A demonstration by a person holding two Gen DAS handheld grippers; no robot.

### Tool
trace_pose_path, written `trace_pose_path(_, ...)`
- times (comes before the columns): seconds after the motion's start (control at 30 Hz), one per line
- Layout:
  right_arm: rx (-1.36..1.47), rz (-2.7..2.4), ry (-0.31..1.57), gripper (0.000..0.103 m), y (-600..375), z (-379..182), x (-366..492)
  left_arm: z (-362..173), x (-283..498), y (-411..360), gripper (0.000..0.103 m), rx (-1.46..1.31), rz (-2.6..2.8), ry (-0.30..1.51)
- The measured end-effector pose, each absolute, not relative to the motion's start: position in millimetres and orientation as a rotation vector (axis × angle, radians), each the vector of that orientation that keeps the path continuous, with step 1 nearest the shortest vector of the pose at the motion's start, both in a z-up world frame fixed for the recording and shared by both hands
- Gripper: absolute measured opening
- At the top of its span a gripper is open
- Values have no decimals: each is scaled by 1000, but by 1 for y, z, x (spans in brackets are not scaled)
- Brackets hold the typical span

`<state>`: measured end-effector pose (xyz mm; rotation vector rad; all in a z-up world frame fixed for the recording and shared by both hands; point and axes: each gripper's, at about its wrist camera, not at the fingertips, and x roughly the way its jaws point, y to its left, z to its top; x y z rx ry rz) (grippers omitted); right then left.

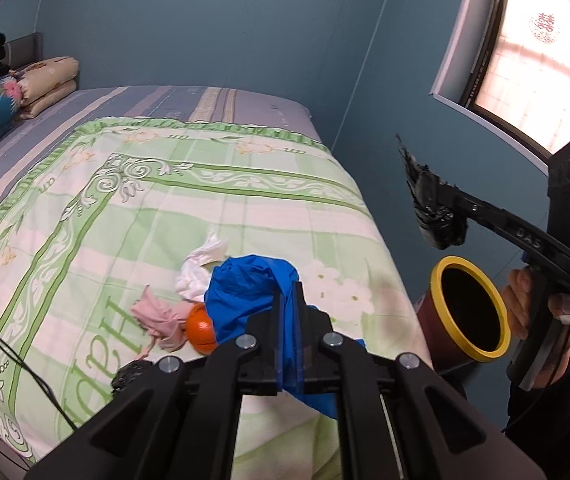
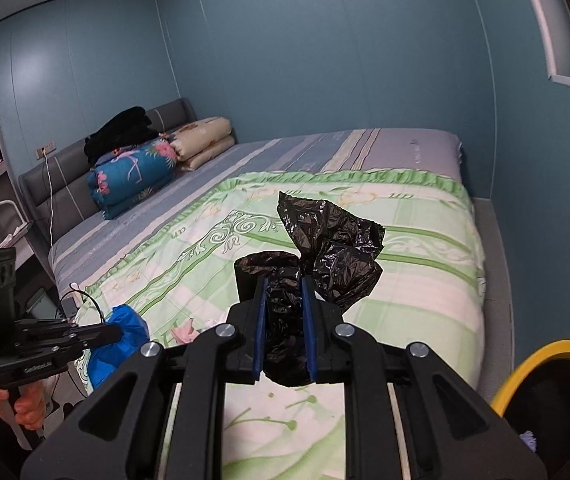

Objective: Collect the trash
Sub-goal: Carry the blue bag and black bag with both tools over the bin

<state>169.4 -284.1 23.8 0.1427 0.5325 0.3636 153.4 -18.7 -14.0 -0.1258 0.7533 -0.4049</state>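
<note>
My left gripper (image 1: 288, 292) is shut on a crumpled blue plastic bag (image 1: 245, 288), lifted just above the green bedspread (image 1: 165, 208). Under and beside it lie a white tissue (image 1: 201, 268), a pink scrap (image 1: 161, 320) and an orange fruit (image 1: 201, 328). My right gripper (image 2: 284, 280) is shut on a crinkled black plastic bag (image 2: 333, 248), held in the air over the bed's right side. The left wrist view shows that black bag (image 1: 433, 208) above a dark red bin with a yellow rim (image 1: 463, 259). The bin (image 2: 525, 368) stands on the floor beside the bed.
Folded quilts (image 2: 133, 176) and dark clothes are piled at the headboard. A black cable (image 1: 17, 360) runs over the bed's near left edge. A small black object (image 1: 131, 374) lies near my left gripper. Blue walls and a window (image 1: 537, 60) close in the right side.
</note>
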Motion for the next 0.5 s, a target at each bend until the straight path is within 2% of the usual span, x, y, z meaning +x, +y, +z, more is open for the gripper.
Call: trace_pose_path(0.5, 185, 227, 476, 15, -375, 32, 125, -6, 166, -104, 3, -63, -535, 758)
